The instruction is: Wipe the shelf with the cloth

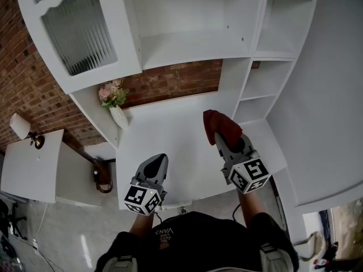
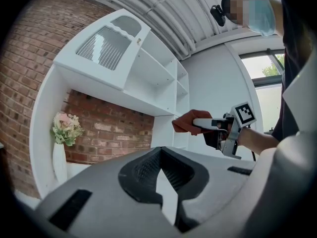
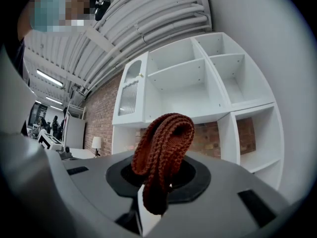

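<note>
A rust-red knitted cloth (image 1: 221, 124) is folded and sticks up out of my right gripper (image 1: 224, 140), which is shut on it above the right side of the white shelf unit's lower surface (image 1: 170, 132). The right gripper view shows the cloth (image 3: 163, 148) pinched between the jaws, with the shelves behind it. My left gripper (image 1: 158, 161) hovers over the front left of the same surface, shut and with nothing in it. In the left gripper view the cloth (image 2: 187, 123) and the right gripper (image 2: 210, 126) are off to the right, in front of the shelf unit.
A white vase of pink flowers (image 1: 115, 103) stands at the back left of the surface against a brick wall. Above are an open shelf (image 1: 193, 47) and a ribbed-glass cabinet door (image 1: 79, 30). Small cubbies (image 1: 266, 78) rise on the right. A lamp (image 1: 21, 127) sits on a side table at left.
</note>
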A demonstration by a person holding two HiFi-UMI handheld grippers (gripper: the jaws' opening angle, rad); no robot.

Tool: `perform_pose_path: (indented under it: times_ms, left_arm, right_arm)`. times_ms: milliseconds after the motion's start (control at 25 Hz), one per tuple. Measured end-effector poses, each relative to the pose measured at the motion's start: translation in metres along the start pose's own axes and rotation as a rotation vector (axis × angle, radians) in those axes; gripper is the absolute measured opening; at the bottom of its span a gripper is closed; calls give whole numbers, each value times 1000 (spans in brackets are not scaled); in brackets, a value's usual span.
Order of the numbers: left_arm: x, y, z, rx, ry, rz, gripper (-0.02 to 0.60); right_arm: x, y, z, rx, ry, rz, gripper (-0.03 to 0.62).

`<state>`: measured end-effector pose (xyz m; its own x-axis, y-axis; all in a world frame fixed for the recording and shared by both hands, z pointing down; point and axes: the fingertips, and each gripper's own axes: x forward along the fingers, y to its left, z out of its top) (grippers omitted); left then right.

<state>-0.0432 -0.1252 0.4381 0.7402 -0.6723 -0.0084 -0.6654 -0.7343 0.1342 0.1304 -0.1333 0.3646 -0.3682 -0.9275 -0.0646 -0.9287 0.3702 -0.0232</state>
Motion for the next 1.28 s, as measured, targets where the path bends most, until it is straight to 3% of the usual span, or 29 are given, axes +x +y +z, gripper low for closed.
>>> perform_pose_path:
  times_ms: [480, 760, 1040, 1280]
  left_arm:
    - [11, 63, 6, 13, -2, 8, 6]
    - [12, 85, 5, -1, -13, 74, 6]
    - [20, 91, 2, -28, -39, 136, 6]
    - [24, 93, -2, -60, -71, 183, 6]
  right_arm:
    - [131, 11, 106, -206, -117, 62, 89]
    - [204, 14, 165, -304, -105, 139, 91]
    - [274, 11, 196, -413, -18, 171, 94]
    - [334, 10, 185, -525, 178, 212, 94]
